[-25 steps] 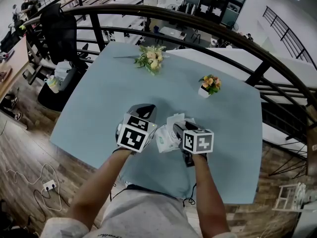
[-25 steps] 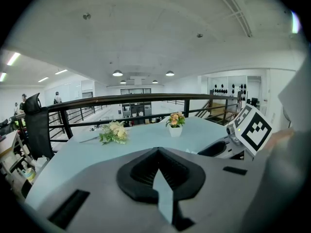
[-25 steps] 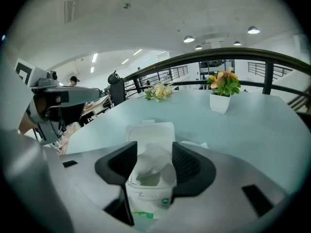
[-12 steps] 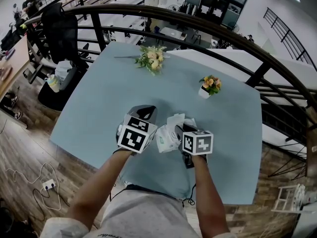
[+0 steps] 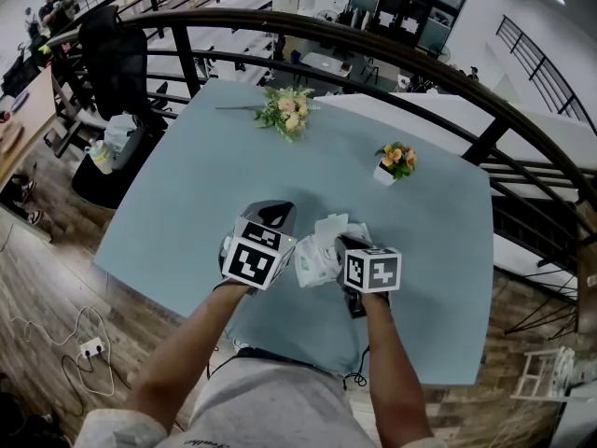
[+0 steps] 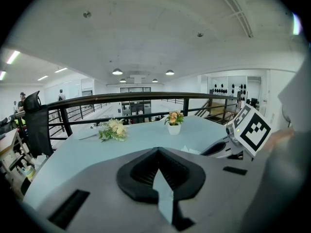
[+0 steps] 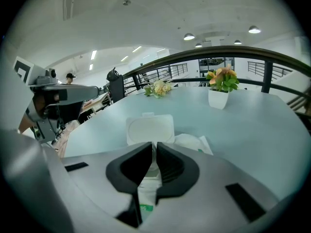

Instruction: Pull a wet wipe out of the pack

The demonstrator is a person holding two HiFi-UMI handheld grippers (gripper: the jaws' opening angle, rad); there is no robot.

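Pack [image 5: 310, 261]: lies flat on the table [image 5: 205, 175] at the 6 o'clock edge, nearest the person, between the two grippers. Task status, judged: early stage. The lid [image 7: 149, 128] is flipped open, and a wipe [image 7: 151, 168] is being taken at its tip. No length of it is drawn out yet, so the pull itself remains.

Left gripper [image 6: 156, 154]: at 9 o'clock of the pack, just beside it. Jaws together, nothing between them; it takes no part in the grip.

Pack, materials: soft white film pouch with green print, slightly crumpled. The lid is rigid white plastic, a rounded rectangle with an oval recess. The wipe is a thin, limp white sheet and likely clings to the next one.

Right gripper [image 7: 153, 152]: over the pack from 5 o'clock. Jaws closing to a narrow slit, ribbed black pads apparently pinching the wipe.

Table: smooth, matt, pale blue. A bunch of flowers [image 5: 287, 110] lies at 12 o'clock, a small white flower pot [image 5: 395, 161] at 2 o'clock, both well apart from the pack.
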